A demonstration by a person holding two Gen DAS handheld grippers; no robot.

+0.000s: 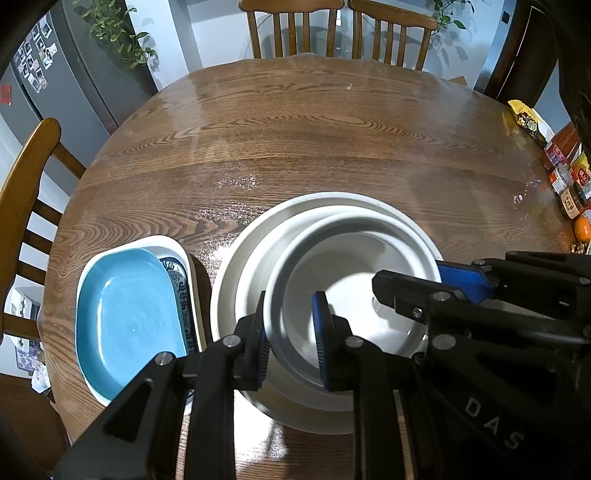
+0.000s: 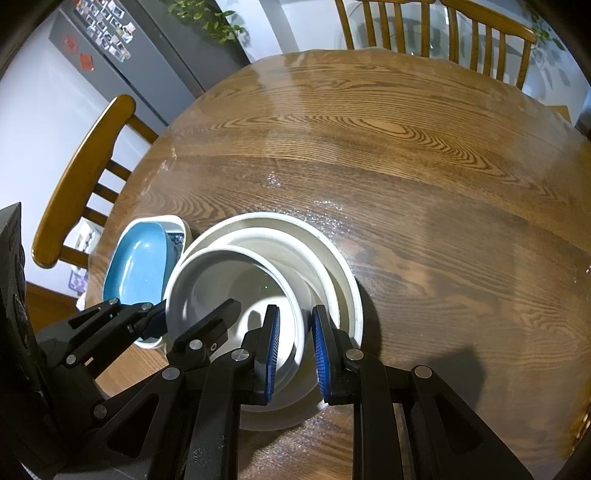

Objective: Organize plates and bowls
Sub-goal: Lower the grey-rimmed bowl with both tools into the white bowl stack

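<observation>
A small white bowl (image 1: 343, 280) sits tilted inside a stack of larger white bowls (image 1: 236, 273) on the round wooden table. My left gripper (image 1: 290, 339) straddles the small bowl's near-left rim, jaws a little apart around it. My right gripper (image 2: 295, 354) straddles the same bowl's (image 2: 221, 288) right rim, one blue pad inside, one outside. Whether the pads touch the rim is unclear. A blue plate (image 1: 125, 317) lies in a blue-patterned white dish (image 1: 173, 254) left of the bowls.
Wooden chairs stand at the far side (image 1: 291, 26) and the left (image 1: 26, 192). Jars and packets (image 1: 565, 170) and an orange (image 1: 583, 229) sit at the table's right edge. A grey fridge (image 2: 122, 55) stands beyond the table.
</observation>
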